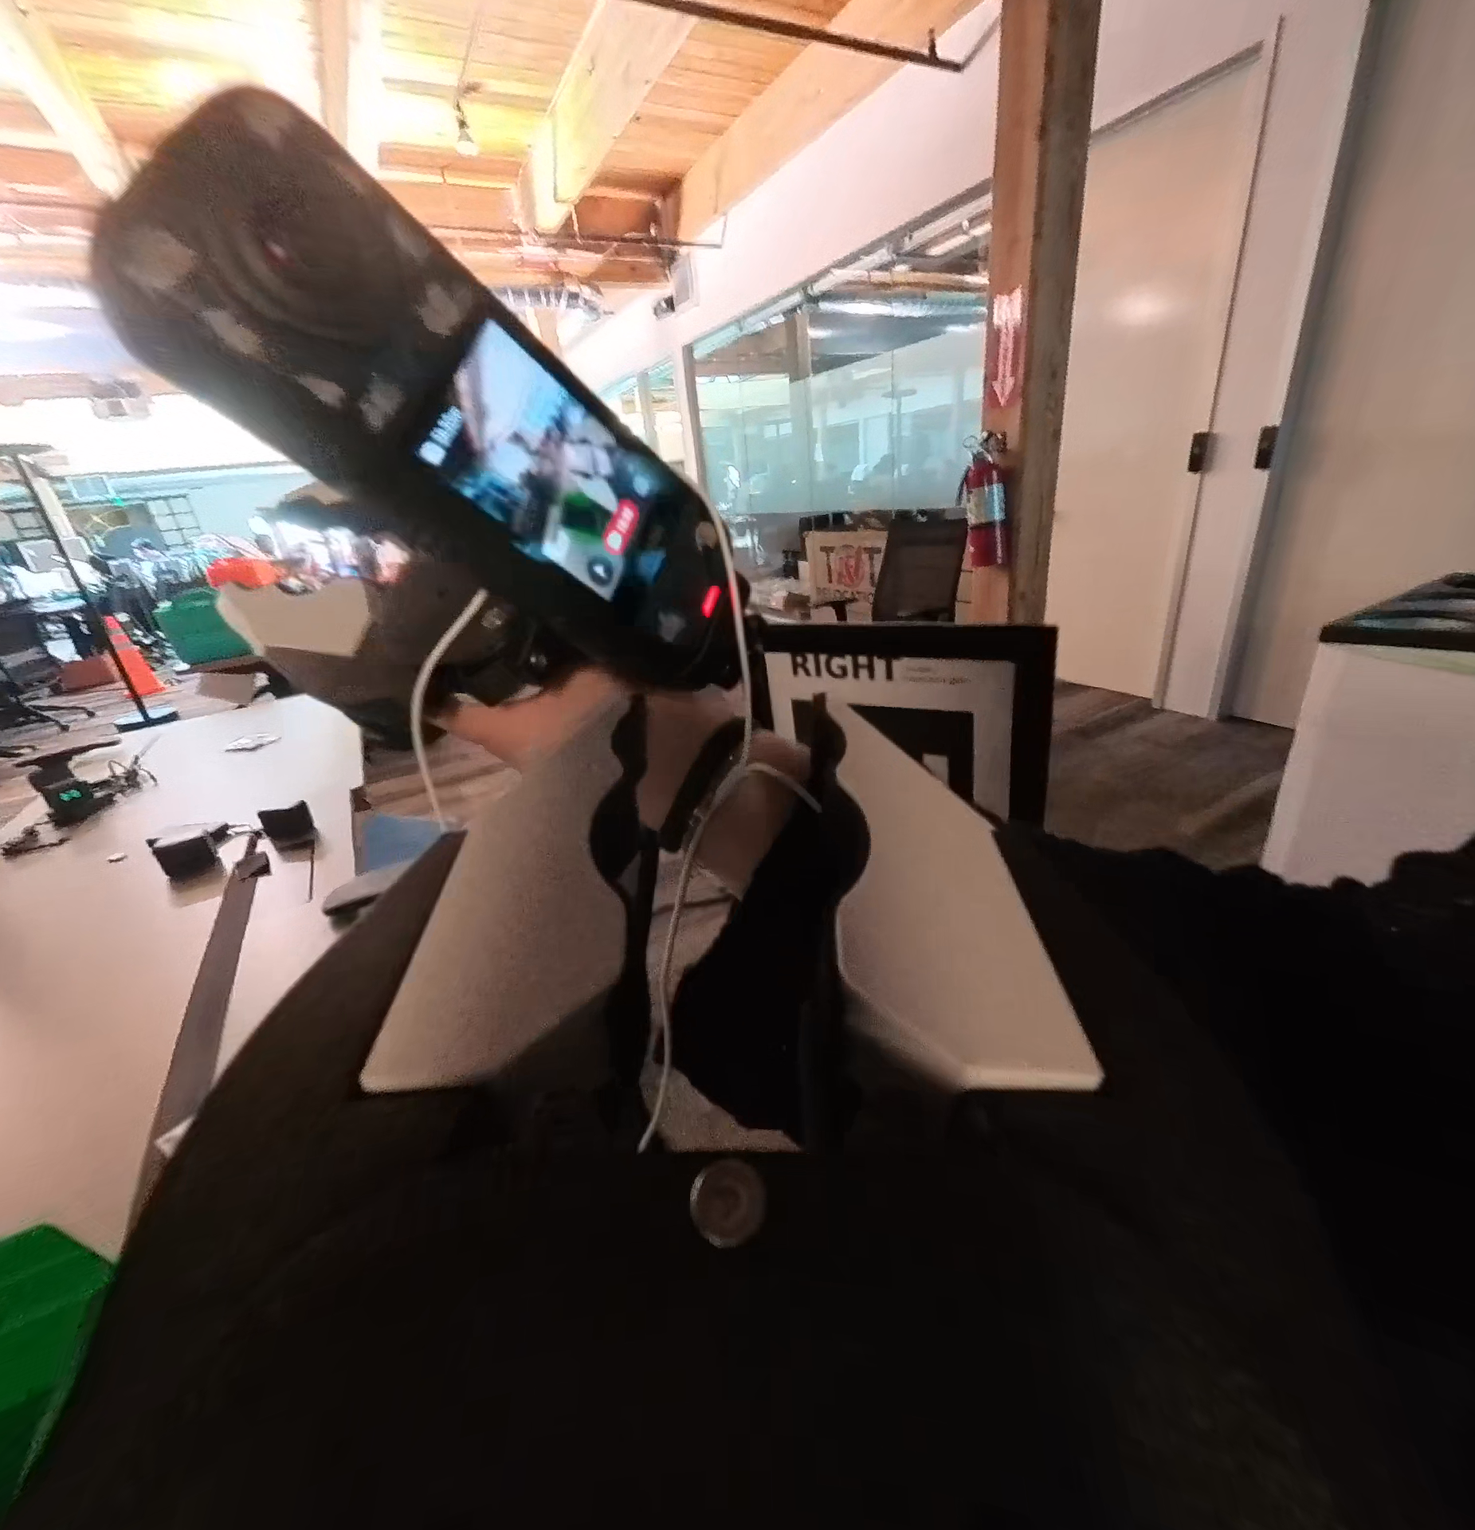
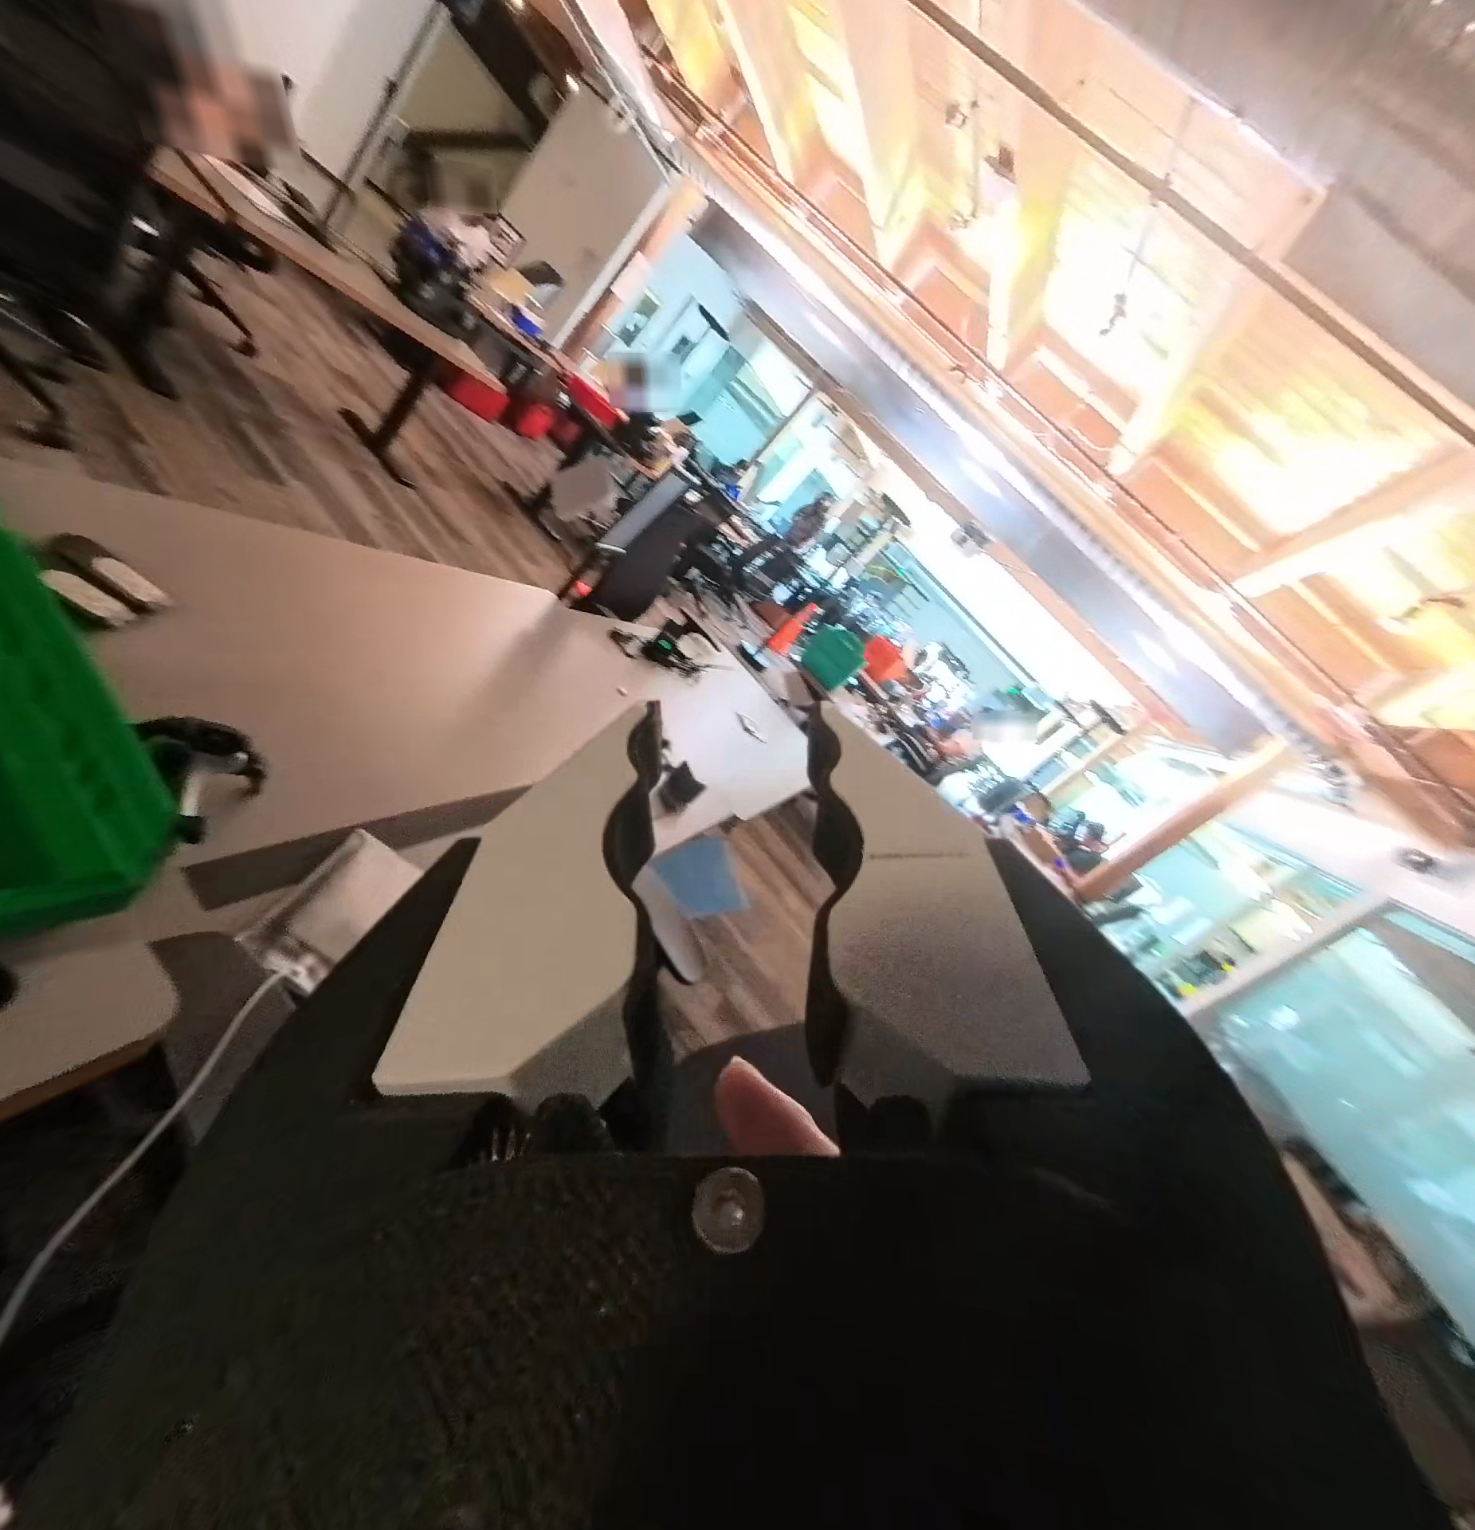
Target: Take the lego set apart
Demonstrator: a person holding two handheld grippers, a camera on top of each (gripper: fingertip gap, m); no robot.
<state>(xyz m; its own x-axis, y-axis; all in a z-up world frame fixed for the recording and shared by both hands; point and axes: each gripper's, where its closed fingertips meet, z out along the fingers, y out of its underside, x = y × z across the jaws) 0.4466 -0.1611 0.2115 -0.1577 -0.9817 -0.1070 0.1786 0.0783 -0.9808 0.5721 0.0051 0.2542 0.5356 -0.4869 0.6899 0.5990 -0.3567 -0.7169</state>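
Above the counter (image 1: 71,952), my left claw (image 1: 730,745) and right claw (image 2: 730,728) are both spread, gripping nothing. No lego set shows in either view. A framed marker card (image 1: 1023,720) bearing print stands behind my left claw, a green bin (image 2: 47,745) beside my right.

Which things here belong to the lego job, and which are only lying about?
For the job:
left gripper, open
right gripper, open
(no lego set shows in either view)

Lying about:
green bin, contents unseen
black boxes on the table
orange cone
fire extinguisher
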